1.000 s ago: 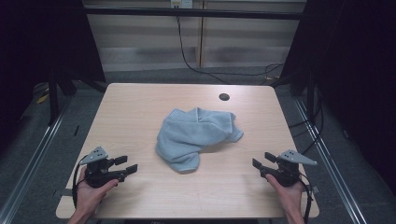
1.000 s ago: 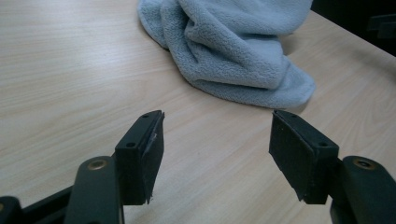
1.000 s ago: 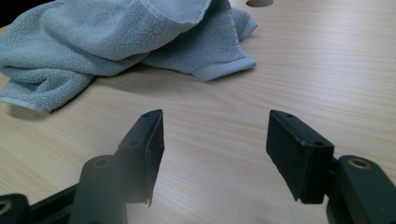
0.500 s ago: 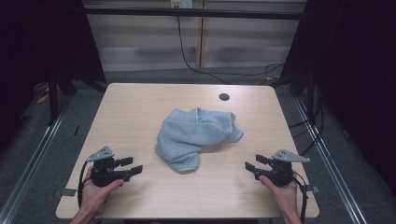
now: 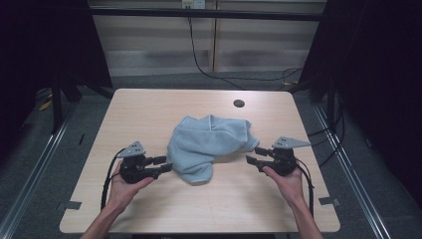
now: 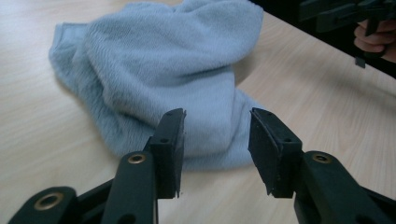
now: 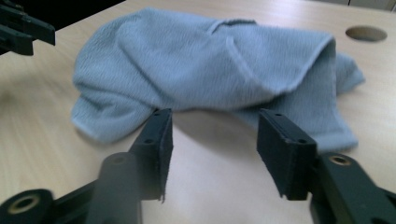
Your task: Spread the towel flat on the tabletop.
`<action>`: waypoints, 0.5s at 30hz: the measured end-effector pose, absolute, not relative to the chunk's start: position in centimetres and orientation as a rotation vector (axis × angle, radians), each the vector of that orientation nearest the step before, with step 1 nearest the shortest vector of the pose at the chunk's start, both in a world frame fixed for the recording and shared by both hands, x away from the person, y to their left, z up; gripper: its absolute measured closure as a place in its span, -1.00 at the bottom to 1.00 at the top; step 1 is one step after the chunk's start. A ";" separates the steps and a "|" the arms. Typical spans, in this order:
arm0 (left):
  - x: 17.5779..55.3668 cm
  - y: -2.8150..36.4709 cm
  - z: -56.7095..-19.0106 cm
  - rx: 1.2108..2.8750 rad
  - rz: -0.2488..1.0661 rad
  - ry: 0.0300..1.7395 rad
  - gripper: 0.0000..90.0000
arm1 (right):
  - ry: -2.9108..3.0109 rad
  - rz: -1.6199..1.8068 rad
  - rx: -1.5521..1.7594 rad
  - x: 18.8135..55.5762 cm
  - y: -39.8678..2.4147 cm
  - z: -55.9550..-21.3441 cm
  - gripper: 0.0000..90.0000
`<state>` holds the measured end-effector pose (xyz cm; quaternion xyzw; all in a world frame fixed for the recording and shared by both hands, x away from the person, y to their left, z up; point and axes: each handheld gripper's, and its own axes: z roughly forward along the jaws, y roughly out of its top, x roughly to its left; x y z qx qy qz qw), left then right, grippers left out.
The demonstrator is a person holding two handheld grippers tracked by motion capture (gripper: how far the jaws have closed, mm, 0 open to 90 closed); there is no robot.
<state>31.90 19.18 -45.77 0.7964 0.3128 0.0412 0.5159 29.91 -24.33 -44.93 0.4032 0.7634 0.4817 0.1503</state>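
High view pictures showed one light blue towel point(image 5: 209, 147), crumpled in a heap near the middle of one wooden table point(image 5: 149, 109). One round hole point(image 5: 239, 103) was seen in the table top, beyond the towel. Two grippers were counted, one held in each hand. The left gripper point(image 5: 165, 165) was kept just beside the towel's near left edge. The right gripper point(image 5: 253, 155) was kept just beside its right edge. Both were pointed inward at the towel from opposite sides. The towel's long side was laid slanting, from the near left corner up to the far right. The left gripper's jaws had just been closing, and the right's too, a little. Both pairs were seen apart, with nothing pinched between them. No pad was pressed on the cloth.
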 end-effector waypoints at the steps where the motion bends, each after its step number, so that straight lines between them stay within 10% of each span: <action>1: 32.1 18.9 -45.9 1.901 0.090 0.755 0.25 | 2.200 1.387 1.144 30.6 -24.1 -44.7 0.00; 12: 34.2 17.7 -49.4 1.975 0.072 0.873 -0.27 | 2.211 1.394 1.168 35.8 -21.9 -47.7 -0.26; 15: 34.1 17.3 -49.7 1.994 0.074 0.857 -0.05 | 2.271 1.335 1.166 36.1 -21.1 -49.0 -0.02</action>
